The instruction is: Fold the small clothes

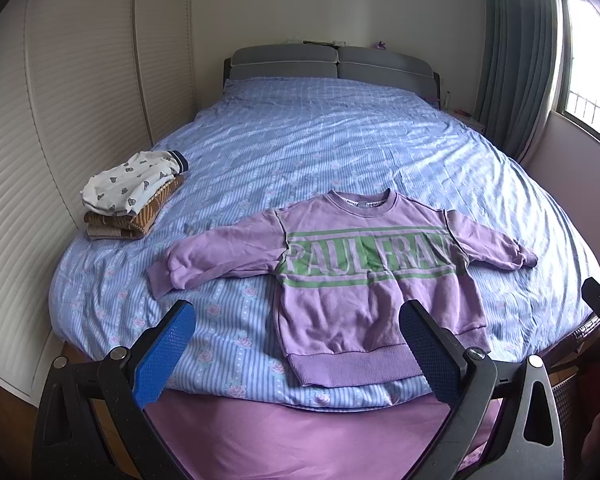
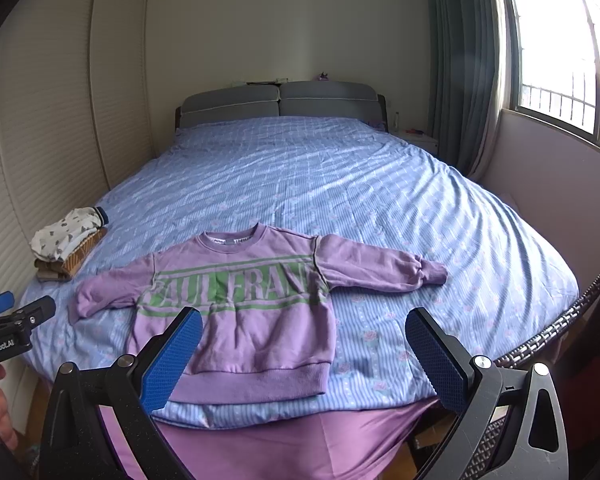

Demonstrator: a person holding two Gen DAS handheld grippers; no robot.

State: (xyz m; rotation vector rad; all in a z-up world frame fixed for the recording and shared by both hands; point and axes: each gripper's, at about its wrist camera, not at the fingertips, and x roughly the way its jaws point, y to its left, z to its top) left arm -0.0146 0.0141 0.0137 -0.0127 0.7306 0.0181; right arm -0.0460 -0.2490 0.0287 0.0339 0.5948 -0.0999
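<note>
A purple long-sleeved child's sweatshirt with a green printed band (image 1: 364, 264) lies flat, front up, on the bed with the blue striped floral cover (image 1: 320, 140), sleeves spread to either side. Its ribbed hem sits just ahead of the left claw (image 1: 296, 344), between the blue-padded fingers (image 1: 164, 352) and touching neither. The last letter of the green lettering is cut off by a fold at the sleeve seam, so the wording reads only in part. Ahead and to the left of that claw, well apart from the sweatshirt, rests a small stack of folded clothes, white patterned on top of brown knit (image 1: 136, 196); how many pieces it holds is hard to make out. The left claw is spread wide and holds nothing. The right claw (image 2: 304, 356) is likewise wide and empty, the sweatshirt's hem ahead of its left finger. A wicker-like edge (image 2: 548, 332) shows to its right, partly hidden.
</note>
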